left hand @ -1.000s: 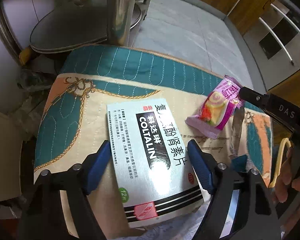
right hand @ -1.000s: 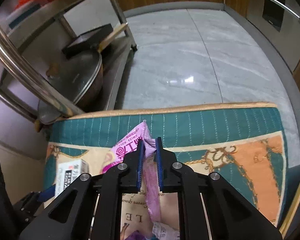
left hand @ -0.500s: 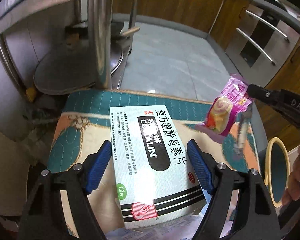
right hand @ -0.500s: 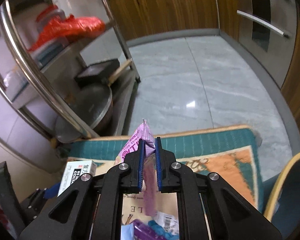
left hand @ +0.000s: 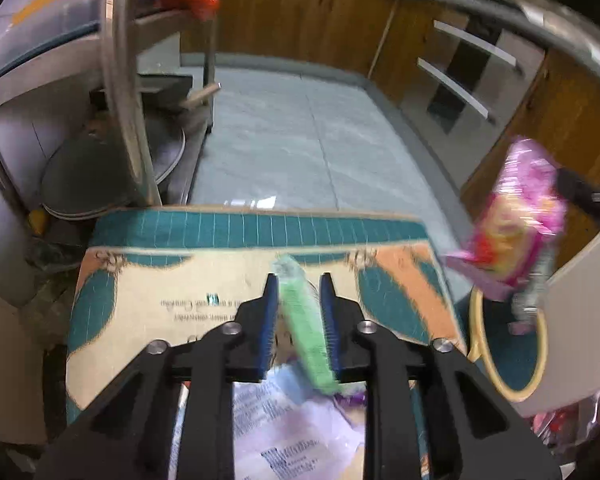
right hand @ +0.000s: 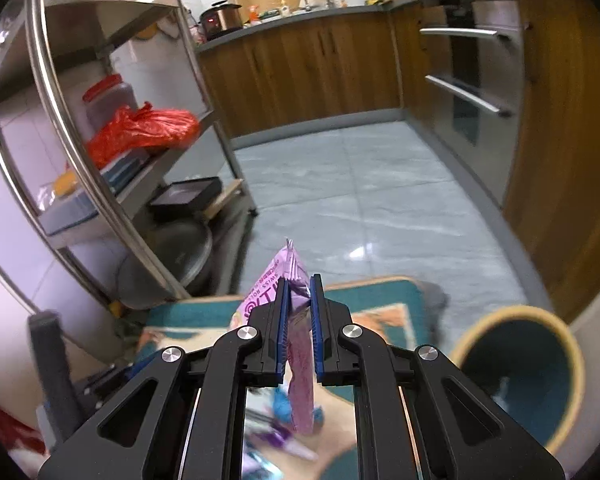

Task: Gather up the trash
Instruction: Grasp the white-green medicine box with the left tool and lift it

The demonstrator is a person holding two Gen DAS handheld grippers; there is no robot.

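Two items are being carried above the teal and orange quilted desk cover (left hand: pixel 260 228). The left gripper (left hand: pixel 300 316), its jaws just closed, is clamped on one green edge-on packet (left hand: pixel 306 336). The right gripper (right hand: pixel 299 320) is clamped on one pink swiss-roll wrapper (right hand: pixel 272 280). One round teal bin with a yellow rim (right hand: pixel 528 376) is standing just beyond the cover's right edge; open grey tiled floor (right hand: pixel 380 200) is lying beyond its far edge.
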